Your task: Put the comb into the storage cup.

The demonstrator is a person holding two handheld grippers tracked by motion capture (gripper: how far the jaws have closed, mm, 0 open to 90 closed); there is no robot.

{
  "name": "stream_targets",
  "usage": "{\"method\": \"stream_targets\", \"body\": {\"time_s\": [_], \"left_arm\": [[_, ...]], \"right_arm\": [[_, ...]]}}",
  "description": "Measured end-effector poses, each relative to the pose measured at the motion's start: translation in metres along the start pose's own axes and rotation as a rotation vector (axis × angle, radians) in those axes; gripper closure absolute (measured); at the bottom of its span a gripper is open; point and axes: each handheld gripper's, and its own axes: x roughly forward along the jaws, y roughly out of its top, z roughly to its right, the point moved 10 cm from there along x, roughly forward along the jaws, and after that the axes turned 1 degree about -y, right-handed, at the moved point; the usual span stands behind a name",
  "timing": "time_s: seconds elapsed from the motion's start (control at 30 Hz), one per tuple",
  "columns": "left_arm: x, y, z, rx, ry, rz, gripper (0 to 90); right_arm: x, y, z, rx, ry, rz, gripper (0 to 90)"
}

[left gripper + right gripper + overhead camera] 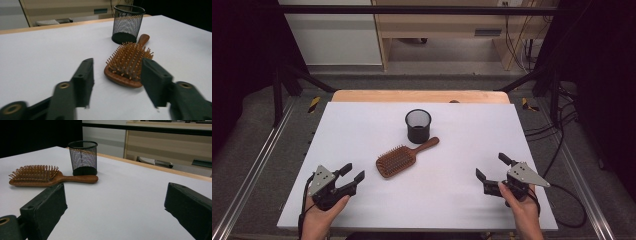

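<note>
A wooden paddle hairbrush point(402, 158) lies bristles up near the middle of the white tabletop point(362, 130), its handle pointing toward a black mesh cup point(418, 125) that stands upright just behind it. My left gripper point(352, 172) is open at the front left, a short way from the brush head point(128, 63), which sits ahead between its jaws. At the front right my right gripper point(493, 166) is open, well apart from the brush point(45, 177) and the cup point(83, 158). Nothing is held in either one.
The white board rests on a wooden table whose far edge point(419, 95) shows behind it. Metal rails point(252, 170) run along both sides. A cable point(569, 200) trails off the right gripper. Wooden furniture point(447, 25) stands beyond the table.
</note>
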Motion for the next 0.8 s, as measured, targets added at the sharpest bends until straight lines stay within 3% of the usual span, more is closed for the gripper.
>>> {"method": "stream_targets", "body": {"time_s": [0.33, 0.57, 0.8], "left_arm": [[0.009, -0.006, 0.011, -0.015, -0.053, -0.067, 86.1], [0.014, -0.004, 0.009, -0.02, -0.048, -0.083, 90.0], [0.029, -0.001, 0.021, 0.002, -0.077, -0.105, 90.0]], "right_arm": [[0.001, -0.002, -0.001, 0.0, 0.002, -0.008, 4.4], [0.002, -0.002, -0.001, -0.001, 0.004, -0.011, 4.6], [0.002, -0.002, -0.005, -0.03, 0.012, -0.023, 4.7]]}}
